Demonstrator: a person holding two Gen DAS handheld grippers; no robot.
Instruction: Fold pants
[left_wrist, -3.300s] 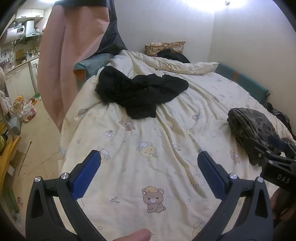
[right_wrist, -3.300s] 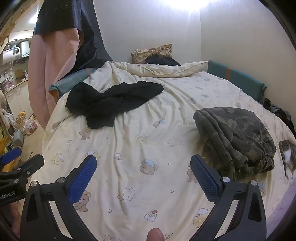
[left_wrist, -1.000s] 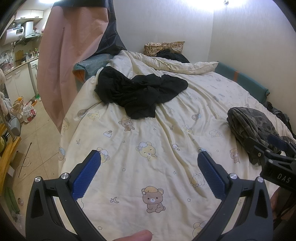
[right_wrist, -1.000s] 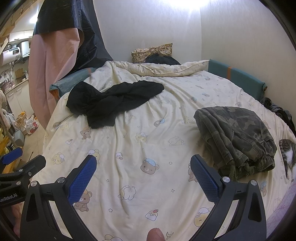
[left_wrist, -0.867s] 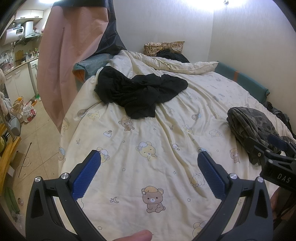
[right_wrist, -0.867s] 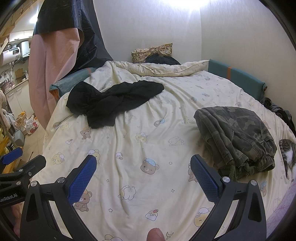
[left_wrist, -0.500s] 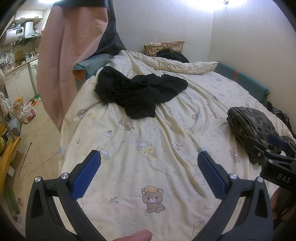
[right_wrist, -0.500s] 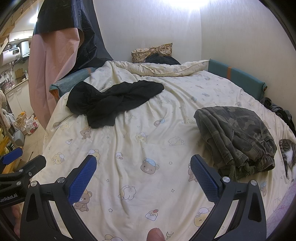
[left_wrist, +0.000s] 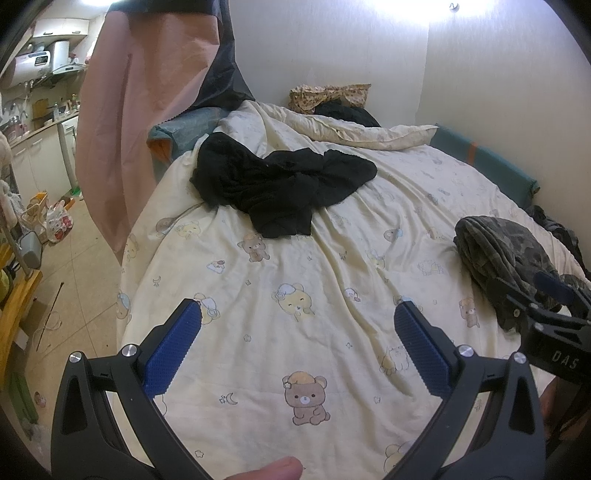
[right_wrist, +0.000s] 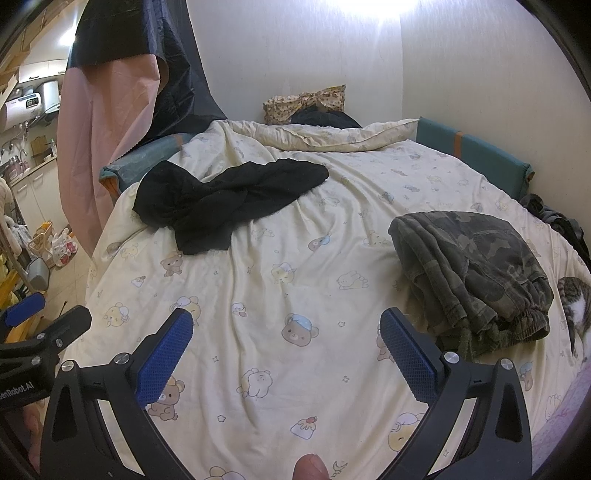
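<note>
The left gripper (left_wrist: 297, 341) and the right gripper (right_wrist: 286, 341) both gape wide at the bottom of their frames, holding nothing. Crumpled black pants (left_wrist: 284, 184) lie upper centre on the bear-print duvet (left_wrist: 295, 295). Folded camouflage pants (right_wrist: 472, 266) sit at right.

A cream duvet (right_wrist: 280, 266) printed with bears covers the bed. A pink curtain (left_wrist: 125, 110) hangs at its far left corner, and a patterned pillow (right_wrist: 306, 98) lies against the far wall. A tabby cat (right_wrist: 574, 306) lies at the duvet's right edge.
</note>
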